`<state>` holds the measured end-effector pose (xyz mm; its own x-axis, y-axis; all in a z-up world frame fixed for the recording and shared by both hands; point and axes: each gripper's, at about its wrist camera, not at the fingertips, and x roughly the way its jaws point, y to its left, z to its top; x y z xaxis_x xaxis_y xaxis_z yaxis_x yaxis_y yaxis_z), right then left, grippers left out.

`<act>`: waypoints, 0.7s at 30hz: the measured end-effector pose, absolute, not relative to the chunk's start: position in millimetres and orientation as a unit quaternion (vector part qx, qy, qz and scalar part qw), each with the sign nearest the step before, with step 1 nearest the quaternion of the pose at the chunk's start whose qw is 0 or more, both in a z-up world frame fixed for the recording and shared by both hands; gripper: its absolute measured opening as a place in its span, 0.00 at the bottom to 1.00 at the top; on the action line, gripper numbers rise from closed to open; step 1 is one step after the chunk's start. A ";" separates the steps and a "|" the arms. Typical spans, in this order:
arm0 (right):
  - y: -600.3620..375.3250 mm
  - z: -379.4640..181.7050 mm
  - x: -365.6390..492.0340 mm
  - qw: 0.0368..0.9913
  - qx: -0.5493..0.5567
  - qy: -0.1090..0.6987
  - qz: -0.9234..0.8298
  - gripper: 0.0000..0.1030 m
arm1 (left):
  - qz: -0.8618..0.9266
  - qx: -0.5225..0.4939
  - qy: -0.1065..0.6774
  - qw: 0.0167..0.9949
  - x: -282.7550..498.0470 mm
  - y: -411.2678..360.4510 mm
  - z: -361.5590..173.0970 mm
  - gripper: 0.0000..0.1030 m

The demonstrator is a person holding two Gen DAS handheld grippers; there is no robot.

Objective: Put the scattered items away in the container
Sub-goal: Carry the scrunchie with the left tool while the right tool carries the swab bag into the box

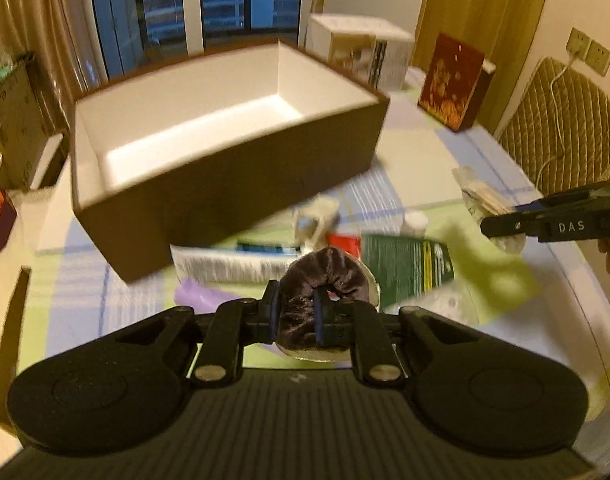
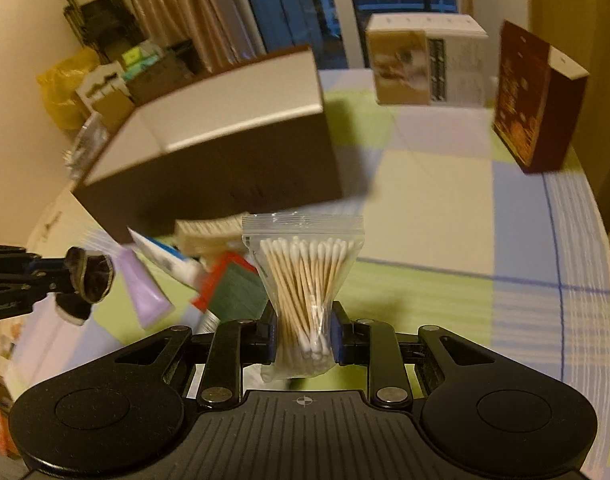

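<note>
Carrying both loads to the brown box (image 1: 225,184) is the step now. The left gripper (image 1: 299,316) is closed on a dark velvet scrunchie (image 1: 329,276); the right gripper (image 2: 303,332) squeezes a bag of cotton swabs (image 2: 305,276) at its lower half. Both hang above the checked cloth (image 2: 445,280), near the box's front wall. Better to lift above the rim and release over the white inside.

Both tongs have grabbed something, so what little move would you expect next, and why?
Probably carrying one item over the brown box and letting go. The left tongs are shut on a velvet scrunchie, the right tongs on a bag of cotton swabs, and the box's white inside looks empty.
</note>
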<state>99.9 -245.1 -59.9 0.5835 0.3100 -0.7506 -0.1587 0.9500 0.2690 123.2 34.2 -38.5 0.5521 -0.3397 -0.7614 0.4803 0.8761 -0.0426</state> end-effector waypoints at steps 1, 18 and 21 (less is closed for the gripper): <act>-243.7 -55.8 103.9 0.885 0.089 0.435 0.138 0.27 | -0.234 0.086 0.406 0.879 126.4 35.5 -33.7 0.12; -179.6 17.7 211.0 0.896 0.065 0.374 0.229 0.27 | -0.213 0.110 0.344 0.908 216.8 49.7 22.8 0.12; -164.9 14.8 235.2 0.894 0.054 0.379 0.233 0.27 | -0.208 0.116 0.347 0.907 234.8 49.3 21.5 0.12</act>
<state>235.2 -164.9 14.8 0.6042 0.4577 -0.6523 -0.3765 0.8854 0.2726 234.8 49.3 21.5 0.6725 -0.2976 -0.6776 0.4579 0.8866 0.0651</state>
